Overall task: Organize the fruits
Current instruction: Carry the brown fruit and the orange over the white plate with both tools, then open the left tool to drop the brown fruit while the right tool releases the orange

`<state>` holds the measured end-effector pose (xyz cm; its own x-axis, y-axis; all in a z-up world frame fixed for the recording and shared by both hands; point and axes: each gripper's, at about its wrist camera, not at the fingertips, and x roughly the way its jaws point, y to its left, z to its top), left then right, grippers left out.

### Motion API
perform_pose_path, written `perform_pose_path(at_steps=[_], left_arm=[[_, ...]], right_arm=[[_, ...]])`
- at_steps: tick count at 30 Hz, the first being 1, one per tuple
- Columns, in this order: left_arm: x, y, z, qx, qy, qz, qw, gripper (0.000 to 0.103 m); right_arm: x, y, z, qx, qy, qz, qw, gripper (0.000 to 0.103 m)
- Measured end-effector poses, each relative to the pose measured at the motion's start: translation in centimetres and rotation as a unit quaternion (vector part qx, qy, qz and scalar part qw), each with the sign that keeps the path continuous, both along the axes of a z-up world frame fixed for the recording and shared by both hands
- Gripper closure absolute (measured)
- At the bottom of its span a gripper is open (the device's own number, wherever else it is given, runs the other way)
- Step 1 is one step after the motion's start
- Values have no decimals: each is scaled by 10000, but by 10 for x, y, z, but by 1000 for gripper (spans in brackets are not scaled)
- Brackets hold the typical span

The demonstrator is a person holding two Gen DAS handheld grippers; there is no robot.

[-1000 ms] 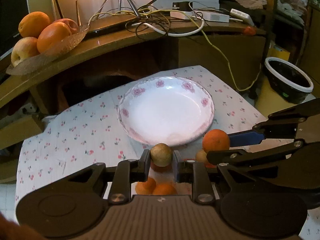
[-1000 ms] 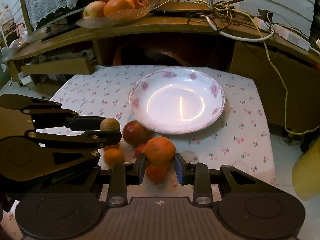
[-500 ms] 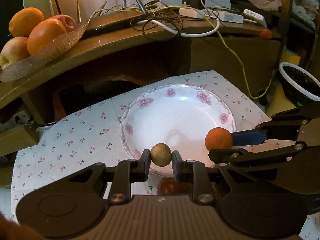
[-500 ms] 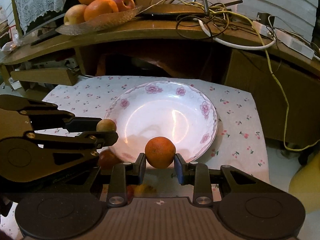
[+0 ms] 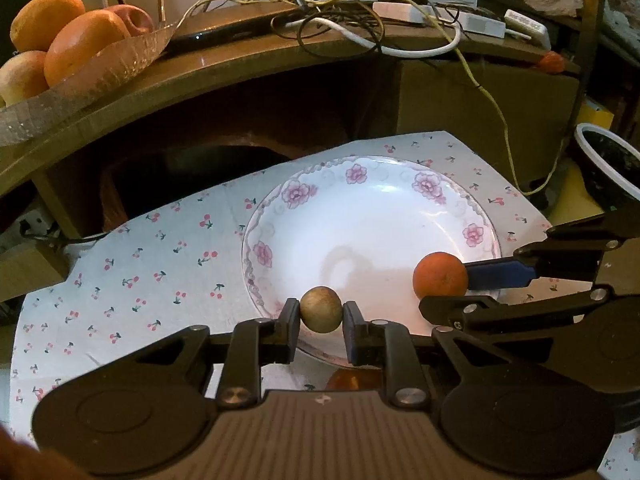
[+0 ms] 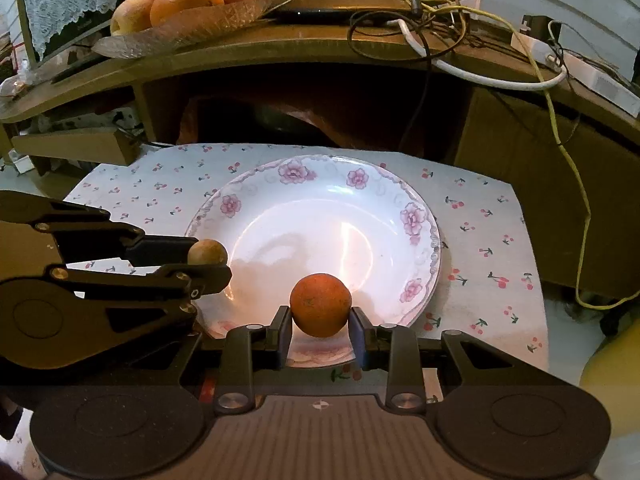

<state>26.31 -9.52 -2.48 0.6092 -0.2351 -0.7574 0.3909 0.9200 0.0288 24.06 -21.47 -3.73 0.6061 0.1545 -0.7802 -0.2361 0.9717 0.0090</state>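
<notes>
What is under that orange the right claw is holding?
Under the orange, held by the right gripper, lies the bare near part of the flowered plate. No fruit shows on the plate; the gripper's body hides the cloth nearer the camera.

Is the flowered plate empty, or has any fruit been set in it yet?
Empty: the plate shows bare white; the orange and small brown fruit are gripper-held.

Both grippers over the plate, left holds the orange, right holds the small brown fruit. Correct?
Swapped. In the left wrist view the left gripper grips the brown fruit; in the right wrist view the right gripper grips the orange. Both are over the plate.
</notes>
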Motion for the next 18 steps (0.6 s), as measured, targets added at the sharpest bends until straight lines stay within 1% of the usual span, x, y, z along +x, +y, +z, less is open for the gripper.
perform_pose_path(at_steps=[4,8,14,18], left_arm=[[3,-1,-2,-50,48,35,10000,76],[1,-2,-2,12,9,19,10000,76],[0,-1,1,-34,-6,61,10000,74],[1,-1,1,-35,4,64,10000,74]], right_arm=[[3,-1,-3,4,5,-1,10000,70],[4,-1,-3,5,-1,-11,10000,68],[2,-2,0,-19,-105,-41,9999,68],[2,-4,1,4,-146,-67,9999,65]])
